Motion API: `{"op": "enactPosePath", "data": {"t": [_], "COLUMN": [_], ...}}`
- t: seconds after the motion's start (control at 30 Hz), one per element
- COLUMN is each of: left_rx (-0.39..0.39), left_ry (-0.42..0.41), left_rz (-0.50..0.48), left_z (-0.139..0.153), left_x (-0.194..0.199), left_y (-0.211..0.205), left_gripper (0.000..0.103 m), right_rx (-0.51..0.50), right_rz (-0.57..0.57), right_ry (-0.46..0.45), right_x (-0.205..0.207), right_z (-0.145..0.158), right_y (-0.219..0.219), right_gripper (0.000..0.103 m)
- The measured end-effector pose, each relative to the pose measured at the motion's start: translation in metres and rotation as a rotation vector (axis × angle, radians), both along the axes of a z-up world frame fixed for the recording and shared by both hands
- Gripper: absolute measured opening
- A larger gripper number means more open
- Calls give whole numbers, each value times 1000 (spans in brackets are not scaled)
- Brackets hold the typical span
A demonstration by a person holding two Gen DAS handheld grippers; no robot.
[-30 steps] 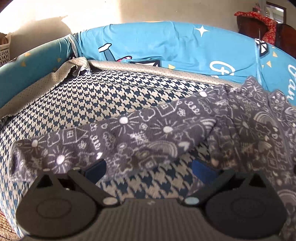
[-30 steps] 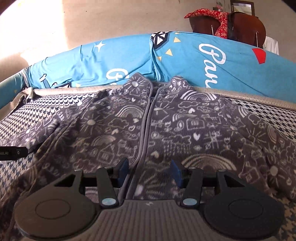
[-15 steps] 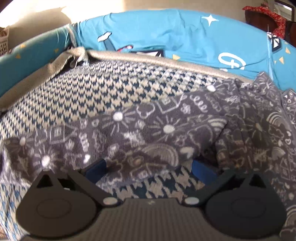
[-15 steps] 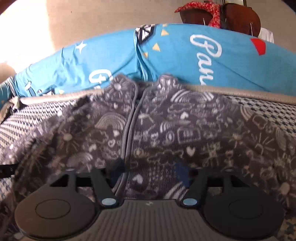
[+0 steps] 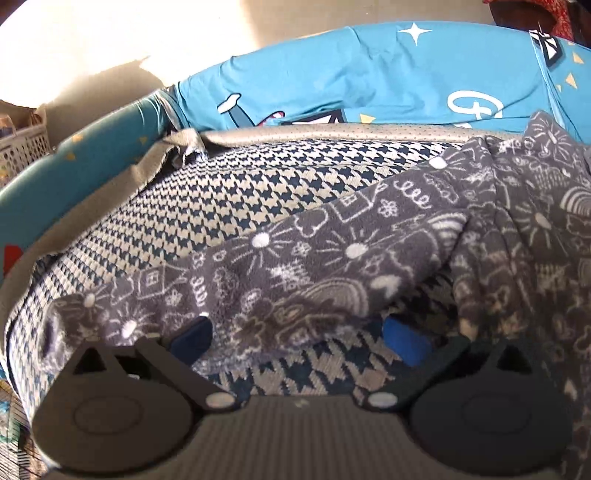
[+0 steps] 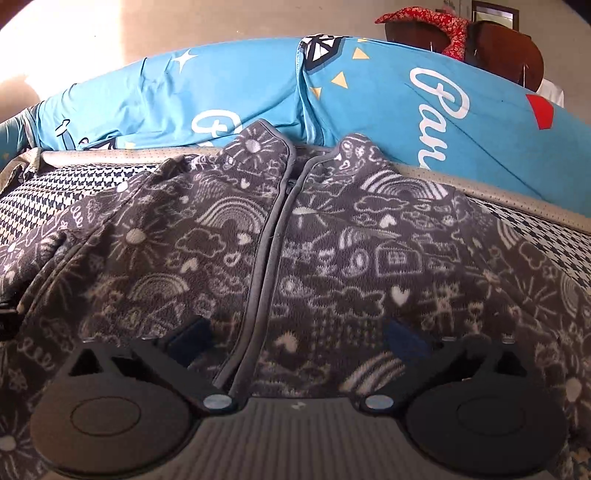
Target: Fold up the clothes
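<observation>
Lying front-up on the houndstooth cushion (image 5: 236,206), the one grey doodle-print jacket (image 6: 332,258) has its zip closed and its collar against the blue printed cover (image 6: 229,88) at the back. One sleeve (image 5: 295,266) stretches out sideways across the cushion. Your left tongs (image 5: 299,332) tilt down at that sleeve, spread wide, with the sleeve's lower edge sitting between the two blue pads (image 5: 190,334); I cannot tell whether the pads touch the cloth. Your right tongs (image 6: 295,338) point down over the jacket's lower front, straddling the zip (image 6: 271,240), and their jaws are opening, pressing on nothing. I count one jacket, two tongs and one red cloth (image 6: 424,20) draped over dark wooden furniture (image 6: 506,44) behind.
</observation>
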State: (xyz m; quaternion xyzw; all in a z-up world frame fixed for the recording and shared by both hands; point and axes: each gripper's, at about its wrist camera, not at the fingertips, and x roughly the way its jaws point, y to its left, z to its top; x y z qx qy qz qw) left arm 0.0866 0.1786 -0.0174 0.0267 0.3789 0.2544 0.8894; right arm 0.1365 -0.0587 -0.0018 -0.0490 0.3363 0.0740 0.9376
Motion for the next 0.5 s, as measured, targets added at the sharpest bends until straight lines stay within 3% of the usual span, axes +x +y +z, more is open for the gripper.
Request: {"op": "enactPosePath", "data": {"t": [0.13,0.5], "left_rx": [-98,-116], "left_ry": [-16,-32], "left_rz": [19,3], "left_z": [0,-1], "left_x": [-3,-9], "left_y": [14,19], "left_gripper": [103,103], "right_rx": [1,5], "right_rz": [0,2], "right_ry": [-2,-6], "right_x": [0,0], "right_z": [0,-1], "right_y": [0,0], "right_gripper": [103,103]}}
